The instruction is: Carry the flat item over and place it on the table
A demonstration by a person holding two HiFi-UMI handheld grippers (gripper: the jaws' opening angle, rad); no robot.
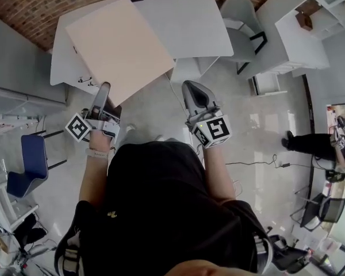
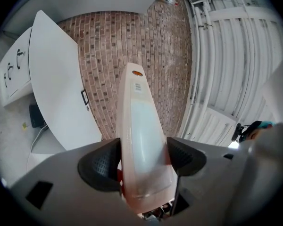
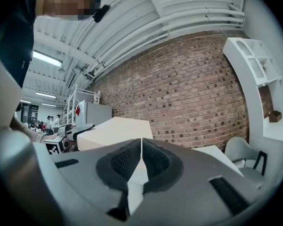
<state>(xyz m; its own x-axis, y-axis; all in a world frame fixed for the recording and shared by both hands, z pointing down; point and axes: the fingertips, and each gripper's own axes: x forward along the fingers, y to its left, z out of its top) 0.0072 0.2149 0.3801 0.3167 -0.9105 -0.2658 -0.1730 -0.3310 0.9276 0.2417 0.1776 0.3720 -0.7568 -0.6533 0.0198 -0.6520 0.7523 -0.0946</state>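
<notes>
The flat item (image 1: 119,46) is a large pale beige board, held tilted over the left half of the white table (image 1: 195,22). My left gripper (image 1: 105,94) is shut on its near edge. In the left gripper view the board (image 2: 140,126) shows edge-on, and both pads of my left gripper (image 2: 144,157) press on its sides, with the white table (image 2: 56,93) to the left. My right gripper (image 1: 194,91) hangs shut and empty beside the board's right corner, off the table's front edge. Past the closed right gripper (image 3: 141,160) the right gripper view shows the board (image 3: 118,130).
A grey chair (image 1: 241,16) stands at the table's right end, with a white shelf unit (image 1: 310,27) beyond it. A blue chair (image 1: 27,165) is at the left. A person (image 1: 313,144) stands at the far right. A cable (image 1: 259,163) lies on the floor. A brick wall (image 3: 193,88) runs behind the table.
</notes>
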